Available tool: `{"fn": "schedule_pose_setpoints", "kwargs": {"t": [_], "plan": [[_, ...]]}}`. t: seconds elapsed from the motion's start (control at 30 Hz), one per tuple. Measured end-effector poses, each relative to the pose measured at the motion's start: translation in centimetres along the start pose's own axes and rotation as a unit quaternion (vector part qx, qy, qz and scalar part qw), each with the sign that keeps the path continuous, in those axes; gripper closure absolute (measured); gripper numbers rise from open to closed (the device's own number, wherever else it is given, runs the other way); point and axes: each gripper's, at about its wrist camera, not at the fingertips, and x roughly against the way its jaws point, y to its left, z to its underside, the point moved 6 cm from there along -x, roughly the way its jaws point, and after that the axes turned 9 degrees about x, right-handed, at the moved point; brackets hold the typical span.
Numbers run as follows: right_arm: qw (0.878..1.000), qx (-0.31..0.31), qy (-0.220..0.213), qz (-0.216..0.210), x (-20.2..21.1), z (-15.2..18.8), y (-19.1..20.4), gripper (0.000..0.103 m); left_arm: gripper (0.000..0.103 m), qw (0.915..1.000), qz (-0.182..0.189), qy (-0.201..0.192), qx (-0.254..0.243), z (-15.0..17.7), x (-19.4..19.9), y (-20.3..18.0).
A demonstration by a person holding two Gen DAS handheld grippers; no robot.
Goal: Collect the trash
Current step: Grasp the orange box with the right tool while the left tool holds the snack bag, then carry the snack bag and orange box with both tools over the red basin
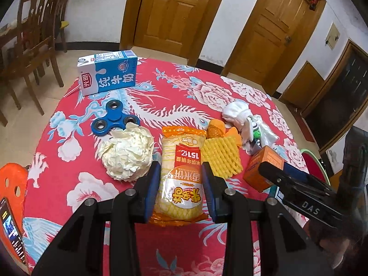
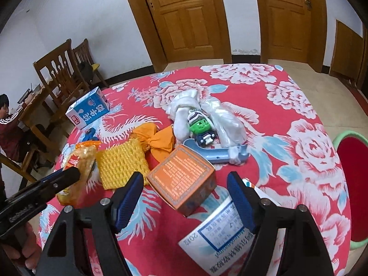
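Observation:
My left gripper (image 1: 180,172) has its blue pads against both sides of a rice-cracker packet (image 1: 180,172) lying on the red floral tablecloth (image 1: 69,184); the packet also shows in the right wrist view (image 2: 79,161). My right gripper (image 2: 184,184) is open, its fingers on either side of an orange carton (image 2: 181,180), not touching it. The carton also shows in the left wrist view (image 1: 262,163). Other trash lies around: a crumpled white paper ball (image 1: 127,151), yellow foam netting (image 1: 222,156), an orange wrapper (image 2: 156,141), a milk carton (image 1: 108,72).
A blue fidget spinner (image 1: 113,117), a green toy figure (image 2: 200,126) on a blue holder, white cloth (image 2: 184,105) and a white medicine box (image 2: 220,246) lie on the table. An orange stool with a phone (image 1: 11,227) stands left, a red-green stool (image 2: 354,184) right, wooden chairs beyond.

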Motion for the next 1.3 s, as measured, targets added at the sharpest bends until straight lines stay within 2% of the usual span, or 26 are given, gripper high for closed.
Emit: {"fn": "schedule_pose_setpoints", "kwargs": {"t": [0.07,0.17,0.3,0.6,1.3], "plan": [[1.000,0.002,-0.004,-0.008,-0.1,-0.1,0.2,0.036,0.067,1.0000,0.001,0.002,0.000,0.0,-0.1,0.0],[1.000,0.016,-0.009,0.002,0.1,-0.1,0.5,0.036,0.067,1.0000,0.004,0.004,-0.002,0.2,-0.2,-0.3],[1.000,0.008,-0.018,-0.009,0.7,-0.1,0.4,0.036,0.067,1.0000,0.007,0.002,-0.006,0.2,0.0,-0.7],[0.998,-0.017,-0.063,-0.015,4.6,-0.4,-0.5,0.036,0.067,0.9997,0.020,-0.007,-0.015,0.1,0.9,-2.1],[0.986,-0.104,-0.121,0.040,13.0,1.3,-8.3,0.036,0.067,0.9945,0.071,-0.006,-0.077,0.7,1.5,-10.0]]}}
